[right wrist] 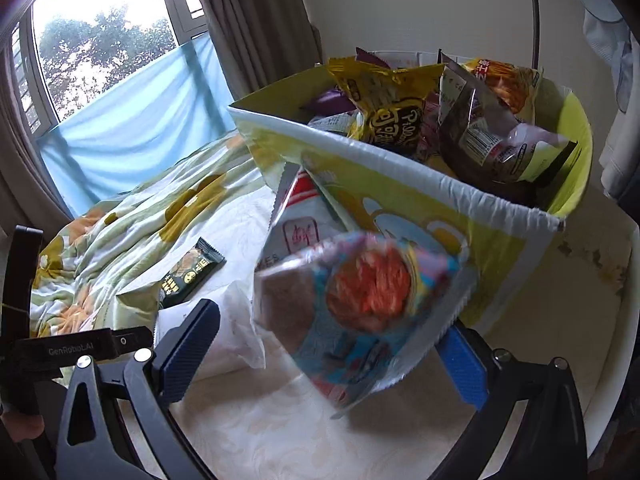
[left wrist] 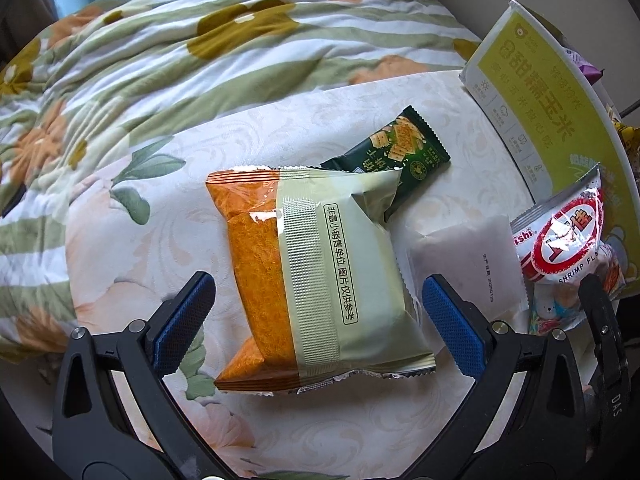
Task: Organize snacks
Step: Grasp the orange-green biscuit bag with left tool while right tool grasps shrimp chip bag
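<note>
An orange and pale green snack pack [left wrist: 316, 276] lies on the white cloth between the open fingers of my left gripper [left wrist: 320, 312], which does not touch it. A dark green cracker bar [left wrist: 396, 148] lies behind it, and also shows in the right wrist view [right wrist: 192, 276]. A white sachet [left wrist: 468, 264] lies to the right. A red and white shrimp flakes bag [left wrist: 568, 240] leans on the yellow-green box [left wrist: 536, 92]. My right gripper [right wrist: 332, 344] is open; a blurred colourful snack bag [right wrist: 360, 312] sits between its fingers, loose. The box [right wrist: 400, 164] holds several snack bags.
A flowered quilt [left wrist: 160, 72] covers the bed beyond the white cloth [left wrist: 320, 432]. A window and curtain [right wrist: 100, 40] stand at the back left. The right gripper's body [left wrist: 600, 320] shows at the left wrist view's right edge.
</note>
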Action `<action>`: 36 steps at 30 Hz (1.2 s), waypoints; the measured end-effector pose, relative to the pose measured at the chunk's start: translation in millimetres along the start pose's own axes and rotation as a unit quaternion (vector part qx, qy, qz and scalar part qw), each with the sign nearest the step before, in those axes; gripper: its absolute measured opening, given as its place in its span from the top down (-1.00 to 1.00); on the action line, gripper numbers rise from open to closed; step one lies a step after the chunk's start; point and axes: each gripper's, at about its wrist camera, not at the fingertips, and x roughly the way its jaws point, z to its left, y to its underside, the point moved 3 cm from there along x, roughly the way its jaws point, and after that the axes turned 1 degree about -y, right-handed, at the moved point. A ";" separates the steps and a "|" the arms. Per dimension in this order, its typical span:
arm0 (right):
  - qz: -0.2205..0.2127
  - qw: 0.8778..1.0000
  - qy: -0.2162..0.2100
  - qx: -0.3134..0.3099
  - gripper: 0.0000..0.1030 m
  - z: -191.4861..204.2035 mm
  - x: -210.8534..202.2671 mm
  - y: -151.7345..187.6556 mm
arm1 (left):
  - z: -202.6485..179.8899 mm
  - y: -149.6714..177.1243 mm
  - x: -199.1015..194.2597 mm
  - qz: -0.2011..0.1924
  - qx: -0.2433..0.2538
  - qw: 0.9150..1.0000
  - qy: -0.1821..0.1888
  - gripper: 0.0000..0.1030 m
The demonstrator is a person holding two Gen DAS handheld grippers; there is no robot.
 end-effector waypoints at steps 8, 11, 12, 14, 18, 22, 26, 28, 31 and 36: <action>0.004 1.000 -0.014 -0.026 -0.99 11.7 7.9 3.0 | 4.1 -1.4 11.0 0.006 -0.006 1.000 0.015 -0.84; 0.016 1.000 -0.020 -0.010 -0.99 9.1 19.2 1.0 | 2.2 -2.9 9.8 0.002 0.001 1.000 0.015 -0.76; 0.021 0.999 -0.026 0.000 -0.99 6.9 23.8 0.6 | 1.8 -2.6 9.1 0.001 0.003 1.000 0.017 -0.72; 0.028 0.999 -0.033 0.018 -0.99 5.4 32.9 -0.6 | 0.6 -1.6 7.7 -0.001 0.008 1.000 0.020 -0.61; 0.024 0.998 -0.038 0.036 -0.99 3.0 39.5 -4.6 | -1.8 2.0 3.6 -0.003 0.018 1.000 0.022 -0.36; 0.022 0.999 -0.033 0.033 -0.96 6.0 42.5 -9.8 | 1.2 5.2 -0.7 -0.006 0.022 1.000 0.021 -0.23; 0.025 0.999 -0.026 0.026 -0.75 4.7 41.2 -12.4 | 5.8 12.4 -4.5 -0.006 0.023 1.000 0.015 -0.21; 0.030 0.999 -0.022 0.024 -0.67 3.2 43.7 -12.5 | 9.6 16.5 -6.9 -0.006 0.017 1.000 0.014 -0.21; 0.035 0.999 -0.018 0.024 -0.60 2.3 45.7 -12.7 | 15.3 22.7 -10.1 -0.007 0.005 1.000 0.016 -0.21; 0.041 0.999 -0.016 0.009 -0.37 4.5 47.7 -15.8 | 18.7 34.8 -14.8 -0.008 -0.009 1.000 0.017 -0.20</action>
